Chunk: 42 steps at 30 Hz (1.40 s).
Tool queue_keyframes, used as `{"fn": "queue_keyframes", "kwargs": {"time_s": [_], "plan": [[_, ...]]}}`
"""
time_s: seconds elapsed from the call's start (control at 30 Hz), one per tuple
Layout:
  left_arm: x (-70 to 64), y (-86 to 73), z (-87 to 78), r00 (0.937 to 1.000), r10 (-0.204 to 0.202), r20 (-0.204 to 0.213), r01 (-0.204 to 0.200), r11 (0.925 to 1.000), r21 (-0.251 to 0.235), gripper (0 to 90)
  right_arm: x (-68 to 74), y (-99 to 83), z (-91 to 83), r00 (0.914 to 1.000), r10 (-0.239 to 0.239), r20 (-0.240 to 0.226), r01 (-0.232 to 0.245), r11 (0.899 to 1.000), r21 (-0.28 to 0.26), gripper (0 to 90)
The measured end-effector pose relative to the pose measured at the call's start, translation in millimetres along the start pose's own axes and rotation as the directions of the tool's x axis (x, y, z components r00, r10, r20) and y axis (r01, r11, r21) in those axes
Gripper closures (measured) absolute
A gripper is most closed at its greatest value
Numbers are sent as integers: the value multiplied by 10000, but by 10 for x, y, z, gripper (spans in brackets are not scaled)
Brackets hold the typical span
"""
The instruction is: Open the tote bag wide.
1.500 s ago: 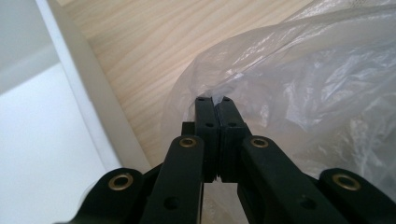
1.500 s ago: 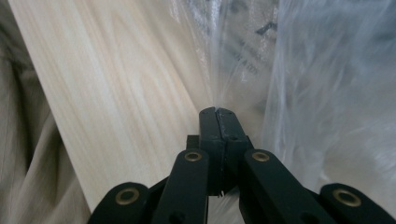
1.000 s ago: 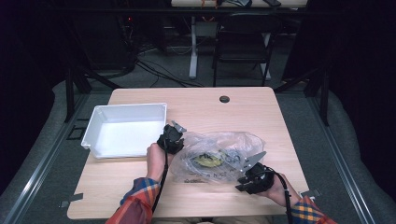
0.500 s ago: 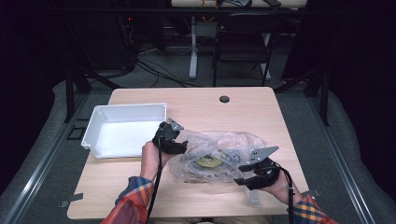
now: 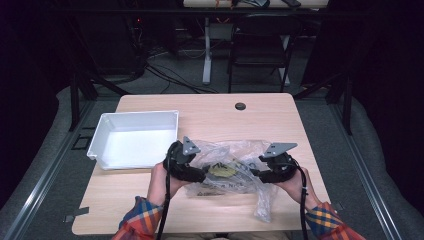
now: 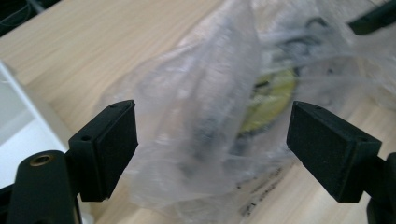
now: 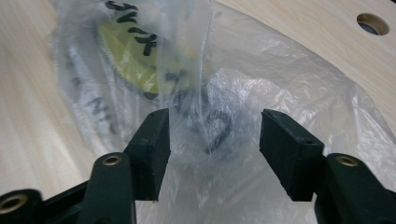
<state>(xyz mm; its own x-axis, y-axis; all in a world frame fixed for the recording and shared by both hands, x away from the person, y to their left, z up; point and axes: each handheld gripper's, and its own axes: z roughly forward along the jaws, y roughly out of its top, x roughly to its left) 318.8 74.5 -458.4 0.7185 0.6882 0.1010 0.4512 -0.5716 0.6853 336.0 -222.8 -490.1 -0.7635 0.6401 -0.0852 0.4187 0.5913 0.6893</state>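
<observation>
clear plastic bag (image 5: 235, 170): lying near table's front edge, right of white tray (image 5: 134, 139) | left gripper (image 6: 212, 144): jaws spread around bag | right gripper (image 7: 215, 147): jaws spread, bag film between

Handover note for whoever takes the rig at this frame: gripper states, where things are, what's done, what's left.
Left gripper: open, jaws wide apart around the left end of the clear plastic bag, not closed on it.
Right gripper: open, jaws either side of a bunched fold at the bag's right end, no grip yet.
Bag: lies on the table between both grippers, with a yellow item and dark parts inside.
White bin: on the table, left of the bag, nothing seen in it.
Done: both grippers placed at the bag.
Left: probably close on the bag, open it and move the contents to the bin.
</observation>
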Motion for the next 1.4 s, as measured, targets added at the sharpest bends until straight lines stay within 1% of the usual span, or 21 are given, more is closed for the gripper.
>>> {"fn": "queue_keyframes", "kwargs": {"time_s": [0.07,0.1,0.17,0.2,0.23,0.27,0.4,0.43,0.47,0.53,0.63,0.83,0.93,1.0,1.07,1.1,1.17,1.23,1.27,1.3,1.4], "plan": [[-39,-38,66,9998,146,-145,-143,9997,213,168,-19,30,96,9997,5,-237,4,9993,383,413],[-36,-65,108,9999,119,-33,-118,9996,275,186,-26,33,138,9998,-51,-179,61,9986,530,423],[-27,-124,192,9999,139,-65,-136,9990,436,236,-45,23,215,9994,-27,-352,56,9966,826,480],[-24,-157,238,9999,94,-87,-90,9990,427,283,-51,15,235,9998,-33,-210,53,9956,935,529],[-14,-186,285,10000,59,-36,-57,9985,539,358,-72,5,251,9994,2,-340,33,9949,1007,576],[-1,-223,339,10000,8,74,-13,9979,643,391,-82,-6,257,9996,109,-266,-84,9954,952,625],[16,-307,420,9992,-57,395,28,9974,723,605,-111,-34,280,9996,170,-229,-146,9946,1027,800],[21,-319,427,9985,-52,545,10,9971,764,699,-113,-42,293,9996,171,-246,-144,9944,1045,838],[19,-332,432,9986,-34,521,-6,9972,753,721,-118,-47,295,9995,196,-256,-169,9945,1030,877],[21,-361,445,9985,32,540,-75,9968,796,825,-128,-50,296,9998,167,-102,-156,9946,1027,900],[48,-402,452,9977,-132,664,72,9960,892,883,-168,-66,294,9994,279,219,-300,9943,1024,900],[174,-517,400,9958,-588,699,515,9935,1011,889,-285,-123,298,9933,588,992,-697,9915,1102,900],[243,-596,387,9941,-853,674,774,9906,1128,889,-330,-145,318,9912,667,1141,-800,9900,1163,900],[281,-630,393,9916,-985,836,877,9884,1237,885,-348,-151,323,9910,609,1190,-758,9893,1249,900],[289,-642,407,9910,-1047,833,939,9879,1238,868,-339,-143,301,9913,731,1096,-835,9922,930,875],[290,-639,409,9907,-1006,920,887,9881,1254,838,-331,-127,267,9931,764,894,-830,9939,723,779],[281,-627,399,9903,-937,1030,811,9894,1201,776,-308,-89,177,9956,856,379,-867,9959,271,677],[264,-606,382,9896,-958,1078,846,9910,1035,690,-252,-58,103,9983,549,-204,-549,9985,1,541],[257,-593,370,9889,-905,1180,797,9924,938,615,-218,-47,85,9978,464,-481,-464,9989,12,472],[238,-578,353,9894,-802,1211,710,9944,786,598,-182,-37,86,9962,298,-823,-289,9995,117,445],[167,-532,323,9905,-687,1188,631,9967,502,444,-61,-20,145,9918,-299,-1240,350,9986,388,345]]}}
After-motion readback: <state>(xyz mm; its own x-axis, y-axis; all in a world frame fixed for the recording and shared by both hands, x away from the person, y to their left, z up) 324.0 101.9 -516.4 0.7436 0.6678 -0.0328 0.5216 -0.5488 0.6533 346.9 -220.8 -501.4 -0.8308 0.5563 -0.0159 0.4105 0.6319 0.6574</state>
